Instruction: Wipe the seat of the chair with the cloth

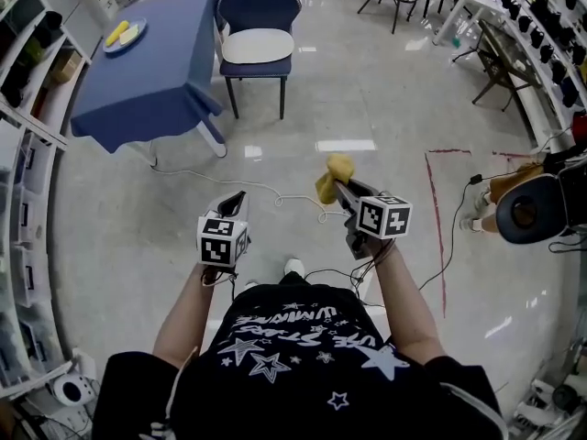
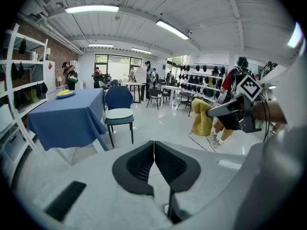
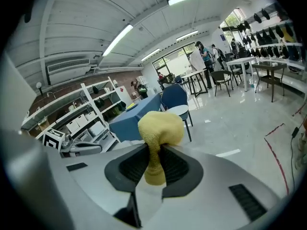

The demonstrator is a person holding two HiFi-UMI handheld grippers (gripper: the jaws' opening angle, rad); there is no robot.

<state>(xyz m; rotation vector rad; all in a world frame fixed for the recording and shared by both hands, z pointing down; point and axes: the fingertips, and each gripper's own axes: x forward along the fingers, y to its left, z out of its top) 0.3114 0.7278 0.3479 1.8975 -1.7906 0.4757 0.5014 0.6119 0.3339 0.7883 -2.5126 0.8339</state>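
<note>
Yellow cloth (image 3: pixel 158 128) is pinched tight between the jaws of my right gripper (image 1: pixel 337 189). The jaws squeeze its middle. A puffy lump of it sticks out past the tips, and a small end hangs down behind them. The jaws of my left gripper (image 2: pixel 154 150) are pressed together with their tips touching, and nothing is between them. I hold both arms out in front of my body, bent a little at the elbows, over the shiny grey floor (image 1: pixel 367 108). My right gripper reaches a bit further forward than my left one and points up and to the left. My left gripper points forward, just beside it but not touching it. The cloth is up in the air and touches only my jaws. The chair (image 1: pixel 259 12) is well apart from me, straight ahead. It is dark blue, and its seat (image 1: pixel 258 46) has a pale top. It stands just beside a bench (image 1: pixel 147 81) with a blue cover. I count one cloth, two grippers, one blue chair by the bench and one plate (image 1: pixel 125 37) on the bench with yellow things on it. More chairs stand far off at the back of the room.
</note>
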